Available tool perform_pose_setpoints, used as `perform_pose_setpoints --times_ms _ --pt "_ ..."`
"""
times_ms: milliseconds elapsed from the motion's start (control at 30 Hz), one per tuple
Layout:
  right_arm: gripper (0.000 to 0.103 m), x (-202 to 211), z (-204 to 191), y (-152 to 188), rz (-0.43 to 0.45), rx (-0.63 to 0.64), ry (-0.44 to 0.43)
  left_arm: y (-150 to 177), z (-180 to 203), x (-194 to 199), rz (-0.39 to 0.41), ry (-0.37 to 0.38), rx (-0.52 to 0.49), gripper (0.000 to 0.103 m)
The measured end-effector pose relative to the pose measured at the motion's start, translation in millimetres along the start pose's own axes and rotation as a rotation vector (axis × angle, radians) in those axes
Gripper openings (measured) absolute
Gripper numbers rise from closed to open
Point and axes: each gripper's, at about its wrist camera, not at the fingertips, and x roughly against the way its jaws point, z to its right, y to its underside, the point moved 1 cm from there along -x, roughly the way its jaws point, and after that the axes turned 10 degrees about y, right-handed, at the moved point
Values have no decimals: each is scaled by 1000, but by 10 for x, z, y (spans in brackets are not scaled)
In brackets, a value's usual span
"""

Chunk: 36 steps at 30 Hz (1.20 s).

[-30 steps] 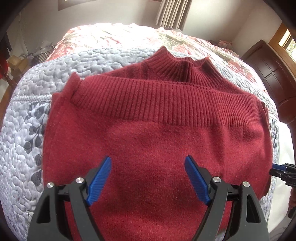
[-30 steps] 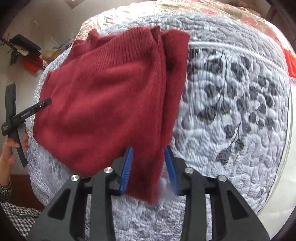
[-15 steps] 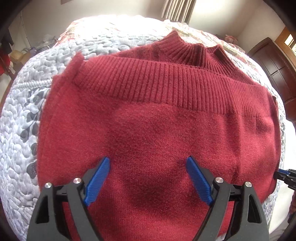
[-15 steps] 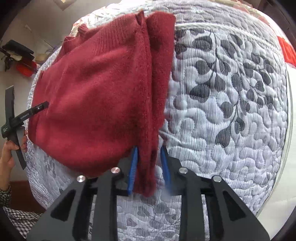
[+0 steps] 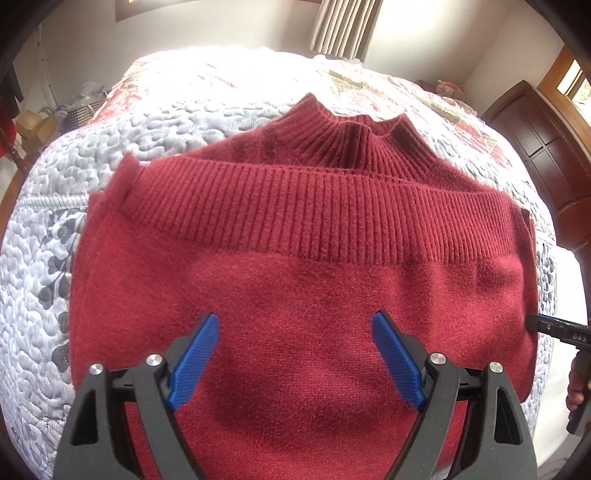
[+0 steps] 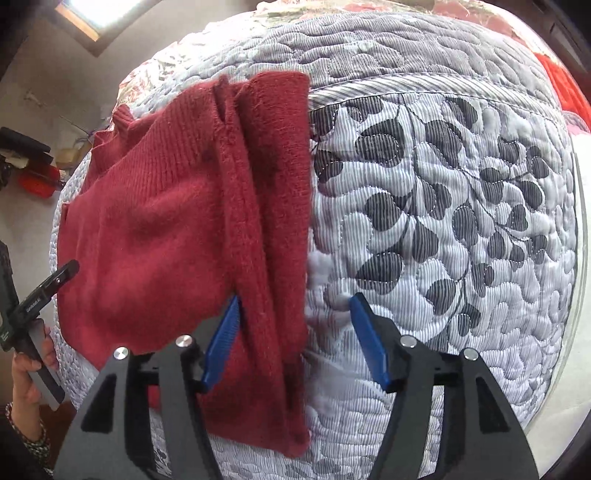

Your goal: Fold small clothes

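A bed [image 5: 184, 125] with a quilted grey leaf-print cover fills the room, a floral quilt [image 5: 369, 92] at its far edge. Pale walls [image 5: 221, 26], beige curtains [image 5: 343, 26], dark wooden cabinet [image 5: 535, 140] beyond the bed's right corner, bright daylight.

Sweater [image 5: 303, 295] was dark red, ribbed at hem and collar. Quilt [image 6: 443, 221] was white-grey with dark grey leaf print. Both claws carried blue pads [image 5: 194, 363] on black frames.
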Motion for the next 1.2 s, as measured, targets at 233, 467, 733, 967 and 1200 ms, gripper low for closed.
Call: perform_pose_setpoints --times_ms 233,467,733,967,1200 --pt "58 -208 -198 -84 -11 5 -2 14 -16 -25 5 -3 1 85" --pt "17 -191 -495 -101 -3 34 -60 7 -37 -22 17 -10 -7 85" --pt "15 235 -680 -75 102 75 -87 -40 -48 36 43 -32 -30 85" --pt "14 -126 -504 -105 43 15 -60 -36 -41 -27 28 -41 -61 85" --pt "15 -323 -529 -54 19 -4 -59 25 -135 -181 -16 -34 -37 85"
